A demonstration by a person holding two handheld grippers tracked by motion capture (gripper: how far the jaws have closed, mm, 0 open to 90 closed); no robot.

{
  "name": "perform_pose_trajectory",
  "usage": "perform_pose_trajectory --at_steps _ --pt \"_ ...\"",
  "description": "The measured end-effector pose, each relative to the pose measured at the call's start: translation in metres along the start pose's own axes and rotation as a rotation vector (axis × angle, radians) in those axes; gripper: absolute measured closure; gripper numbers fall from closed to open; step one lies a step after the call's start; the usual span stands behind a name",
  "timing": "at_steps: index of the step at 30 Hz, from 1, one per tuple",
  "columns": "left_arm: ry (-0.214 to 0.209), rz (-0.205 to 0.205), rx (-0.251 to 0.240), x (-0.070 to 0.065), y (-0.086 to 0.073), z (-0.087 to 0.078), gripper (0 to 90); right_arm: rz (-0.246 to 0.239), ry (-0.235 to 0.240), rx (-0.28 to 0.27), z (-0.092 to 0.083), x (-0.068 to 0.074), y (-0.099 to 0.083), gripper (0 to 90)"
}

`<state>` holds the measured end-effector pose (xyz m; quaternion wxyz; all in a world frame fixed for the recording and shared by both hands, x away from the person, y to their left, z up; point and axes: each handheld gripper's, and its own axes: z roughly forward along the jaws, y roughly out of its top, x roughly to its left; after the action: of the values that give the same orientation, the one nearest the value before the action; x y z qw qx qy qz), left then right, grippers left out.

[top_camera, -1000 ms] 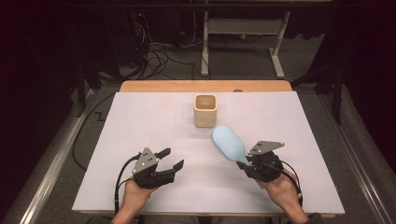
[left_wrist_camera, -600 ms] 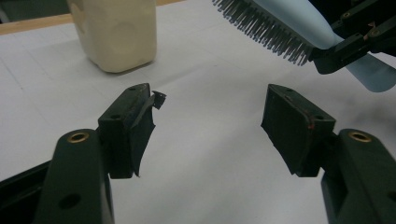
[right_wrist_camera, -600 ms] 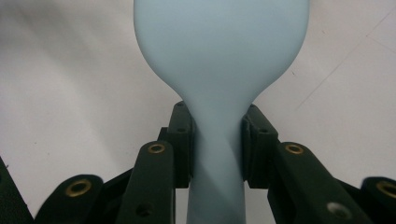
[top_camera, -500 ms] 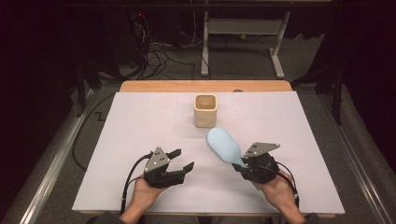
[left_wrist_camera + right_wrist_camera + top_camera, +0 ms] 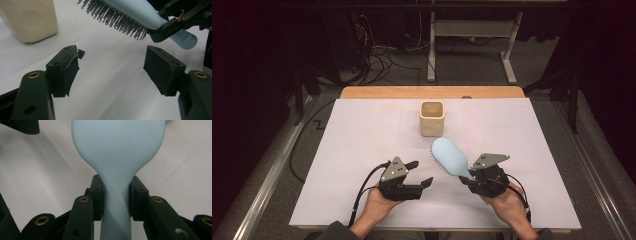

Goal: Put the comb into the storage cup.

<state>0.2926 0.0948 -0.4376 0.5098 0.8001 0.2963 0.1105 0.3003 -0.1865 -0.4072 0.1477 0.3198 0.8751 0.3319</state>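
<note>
left gripper (image 5: pixel 424 172) nearer, jaws opening, hairbrush (image 5: pixel 450 156) clamped

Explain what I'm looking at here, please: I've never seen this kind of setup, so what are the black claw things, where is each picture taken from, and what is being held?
A person sits at a table covered in white, holding a hand-operated two-jaw gripper in each hand. The high view looks down from above the person's side. The other two pictures come from small cameras riding on each gripper, looking along its black jaws.

The right gripper is clamped on the handle of a light blue hairbrush, held bristles down above the table. In the right gripper view its pads squeeze the handle from both sides.

The left gripper holds nothing; its jaws have just been opening, facing the brush.

A cream square cup stands farther back.
</note>
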Motion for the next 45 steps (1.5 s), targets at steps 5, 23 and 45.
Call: perform_pose_trajectory --at_steps 5,23,45 --pt "-0.024 -0.012 0.019 -0.004 0.004 0.008 26.7 -0.003 0.002 -0.003 0.000 0.001 0.000 70.4" --pt "-0.089 -0.051 0.014 -0.010 0.015 0.026 25.7 -0.037 0.021 -0.005 0.003 0.007 0.002 70.4" --pt "-0.132 -0.156 -0.016 -0.012 0.029 0.039 24.9 -0.050 0.018 -0.029 0.003 0.011 0.003 70.4"
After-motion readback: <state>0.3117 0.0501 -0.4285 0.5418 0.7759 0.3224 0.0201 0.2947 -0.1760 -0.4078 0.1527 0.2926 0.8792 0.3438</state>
